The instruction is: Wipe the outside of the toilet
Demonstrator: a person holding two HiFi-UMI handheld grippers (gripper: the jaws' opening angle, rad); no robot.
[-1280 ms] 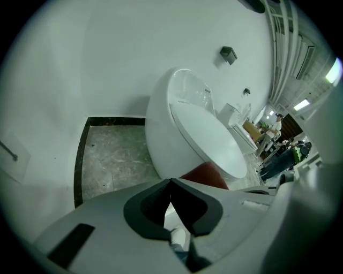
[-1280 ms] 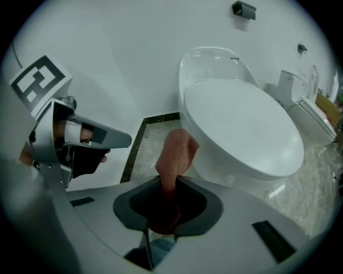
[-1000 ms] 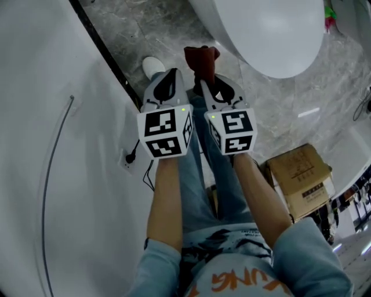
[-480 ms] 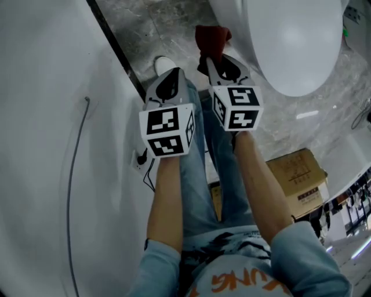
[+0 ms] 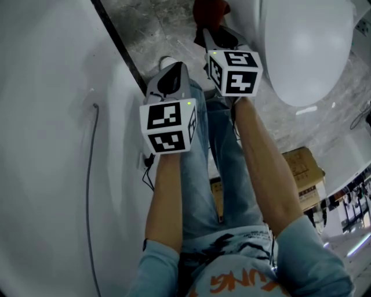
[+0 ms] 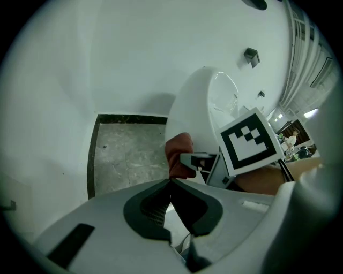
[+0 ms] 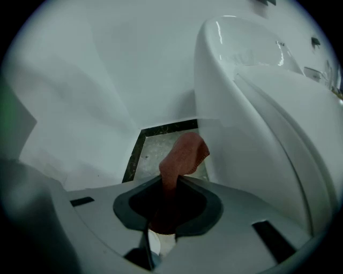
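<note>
The white toilet (image 5: 304, 52) stands at the upper right of the head view, its lid down. Its smooth outer side (image 7: 252, 139) fills the right of the right gripper view. My right gripper (image 5: 210, 28) is shut on a red-brown cloth (image 5: 210, 8), which sticks out past the jaws (image 7: 185, 152) close beside the toilet's side; touching or not, I cannot tell. My left gripper (image 5: 170, 72) hangs lower and to the left, shut with nothing in it. The left gripper view shows the cloth (image 6: 178, 155) and the right gripper (image 6: 195, 160) ahead.
A white wall (image 5: 52, 116) with a black skirting strip (image 5: 122, 49) runs along the left, a grey cable (image 5: 90, 174) on it. Grey marble floor (image 5: 156, 26) lies between wall and toilet. A cardboard box (image 5: 304, 165) stands at the lower right. My legs and a white shoe (image 5: 167, 61) are below.
My right gripper has moved up and forward with the cloth, closer along the toilet's side. The left gripper has stayed about where it was. The view has shifted toward the toilet.
</note>
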